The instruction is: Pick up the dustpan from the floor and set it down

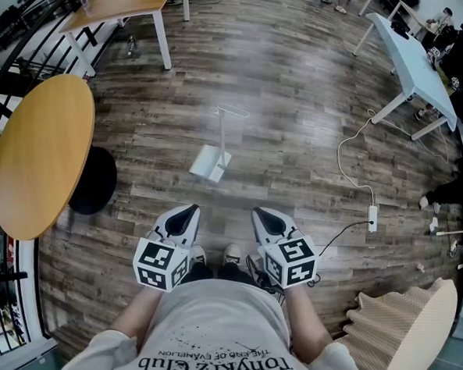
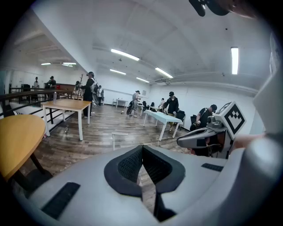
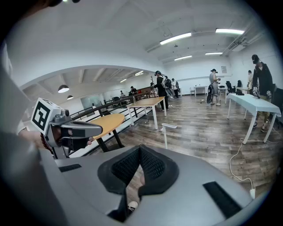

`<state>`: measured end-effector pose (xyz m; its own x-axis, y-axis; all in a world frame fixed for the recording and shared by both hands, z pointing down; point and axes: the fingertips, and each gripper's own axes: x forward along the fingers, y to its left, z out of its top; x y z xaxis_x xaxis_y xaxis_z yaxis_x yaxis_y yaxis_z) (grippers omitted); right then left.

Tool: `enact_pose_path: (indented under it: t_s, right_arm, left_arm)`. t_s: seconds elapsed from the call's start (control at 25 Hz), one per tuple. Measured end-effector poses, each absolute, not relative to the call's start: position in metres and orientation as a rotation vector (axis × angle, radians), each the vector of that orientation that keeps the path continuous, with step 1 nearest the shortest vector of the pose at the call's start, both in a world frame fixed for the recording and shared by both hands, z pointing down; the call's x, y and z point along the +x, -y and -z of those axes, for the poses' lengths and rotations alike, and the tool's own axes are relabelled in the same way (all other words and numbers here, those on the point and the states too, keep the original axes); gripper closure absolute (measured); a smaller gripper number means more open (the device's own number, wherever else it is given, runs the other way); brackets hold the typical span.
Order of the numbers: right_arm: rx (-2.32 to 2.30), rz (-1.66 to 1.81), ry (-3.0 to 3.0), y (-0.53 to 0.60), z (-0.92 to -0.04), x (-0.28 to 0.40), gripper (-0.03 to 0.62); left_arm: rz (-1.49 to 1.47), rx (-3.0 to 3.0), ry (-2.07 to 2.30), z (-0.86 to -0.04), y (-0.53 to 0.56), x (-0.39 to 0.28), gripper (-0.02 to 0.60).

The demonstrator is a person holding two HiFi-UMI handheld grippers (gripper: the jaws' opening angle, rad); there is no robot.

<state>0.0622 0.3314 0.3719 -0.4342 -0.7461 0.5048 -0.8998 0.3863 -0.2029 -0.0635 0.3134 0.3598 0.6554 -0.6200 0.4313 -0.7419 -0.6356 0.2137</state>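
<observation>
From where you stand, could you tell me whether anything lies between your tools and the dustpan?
Nothing visible does: only bare wooden floor lies between the left tool, the right tool and the dustpan. The power strip sits well off to the right.

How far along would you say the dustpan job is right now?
Nothing looks done yet: the white dustpan stands on the wooden floor, untouched, ahead of the person. Nothing is in hand: the left gripper and right gripper are both shut and empty. Left: reach out, grasp it, lift it, set it down.
</observation>
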Motion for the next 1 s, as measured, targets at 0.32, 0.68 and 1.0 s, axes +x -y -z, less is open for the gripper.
enact_pose_path:
  t_s: [0.32, 0.68, 1.0]
  right_arm:
    - [1.422, -0.652, 2.319, -0.323, -0.378, 0.058, 0.569]
    - [1.501, -0.657, 2.323, -0.314, -0.373, 0.058, 0.569]
    - [1.536, -0.671, 2.315, -0.305, -0.372, 0.019, 0.569]
  left_arm:
    - [-0.46, 2.504, 1.078, -0.36, -0.305, -0.066, 0.558]
    - [-0.453, 2.495, 1.059, -0.365, -0.305, -0.068, 0.558]
    - [-0.421, 2.518, 1.004, -0.356, -0.294, -0.099, 0.558]
